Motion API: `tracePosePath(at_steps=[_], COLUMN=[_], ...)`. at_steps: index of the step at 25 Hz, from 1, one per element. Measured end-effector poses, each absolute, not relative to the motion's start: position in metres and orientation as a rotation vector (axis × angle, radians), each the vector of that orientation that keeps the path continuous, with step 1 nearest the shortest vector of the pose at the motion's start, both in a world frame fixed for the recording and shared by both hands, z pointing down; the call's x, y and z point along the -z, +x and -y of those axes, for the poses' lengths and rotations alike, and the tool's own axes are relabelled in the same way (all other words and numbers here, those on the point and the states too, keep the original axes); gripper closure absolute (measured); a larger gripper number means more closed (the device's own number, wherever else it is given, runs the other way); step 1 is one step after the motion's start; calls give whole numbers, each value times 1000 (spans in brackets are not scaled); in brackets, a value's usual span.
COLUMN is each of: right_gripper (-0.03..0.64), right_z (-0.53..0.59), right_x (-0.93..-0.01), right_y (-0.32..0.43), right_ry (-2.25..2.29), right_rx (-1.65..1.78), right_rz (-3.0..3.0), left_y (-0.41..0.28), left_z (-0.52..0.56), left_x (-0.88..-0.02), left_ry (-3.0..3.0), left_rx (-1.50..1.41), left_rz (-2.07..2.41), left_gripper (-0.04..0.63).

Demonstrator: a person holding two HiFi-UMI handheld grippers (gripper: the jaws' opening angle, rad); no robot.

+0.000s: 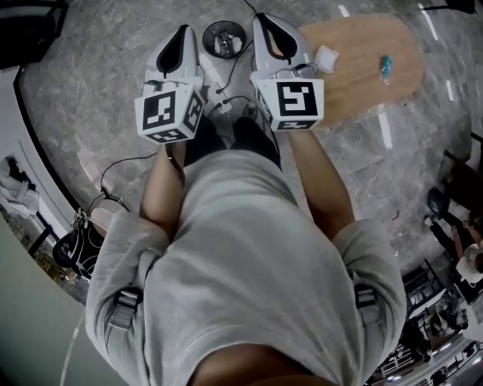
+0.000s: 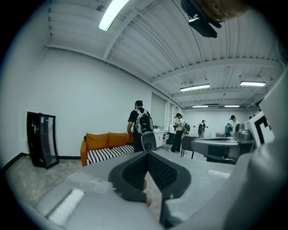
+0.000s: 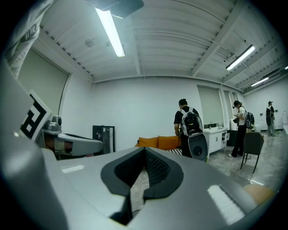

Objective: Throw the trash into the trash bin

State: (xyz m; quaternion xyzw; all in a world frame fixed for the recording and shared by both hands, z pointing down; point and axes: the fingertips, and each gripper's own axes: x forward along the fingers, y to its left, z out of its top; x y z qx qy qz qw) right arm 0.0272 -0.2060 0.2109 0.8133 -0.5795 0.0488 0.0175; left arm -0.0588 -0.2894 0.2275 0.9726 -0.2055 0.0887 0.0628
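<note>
Head view: crumpled white trash [image 1: 326,58] and a blue scrap [image 1: 386,66] lie on the wooden bench [image 1: 355,83], with the trash bin [image 1: 224,38] nearby. The left tool [image 1: 182,32] and right tool [image 1: 262,18] are closed and empty, so I'd spread one's jaws before lowering it over the trash.

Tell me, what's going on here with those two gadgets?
A person holds a claw tool in each hand. The left claw and right claw are both closed and empty. Crumpled white paper and a small blue item lie on the wooden table, with the trash bin on the floor nearby.
</note>
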Motion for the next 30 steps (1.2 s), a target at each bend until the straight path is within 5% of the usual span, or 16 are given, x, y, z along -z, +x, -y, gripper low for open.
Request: tracePosePath(at_steps=[11,30], right_gripper=[609,609], right_z=[238,55], right_x=[-239,-223], right_y=[-47,-49], right_ry=[2527,2894], right_rx=[-238,-213], right_rz=[1690,902], left_y=[-132,-65], left_z=[309,129], left_x=[-261,-241], left_ry=[2903,2930], left_rx=[-323,-241], left_rz=[506,-452], left_gripper=[580,580])
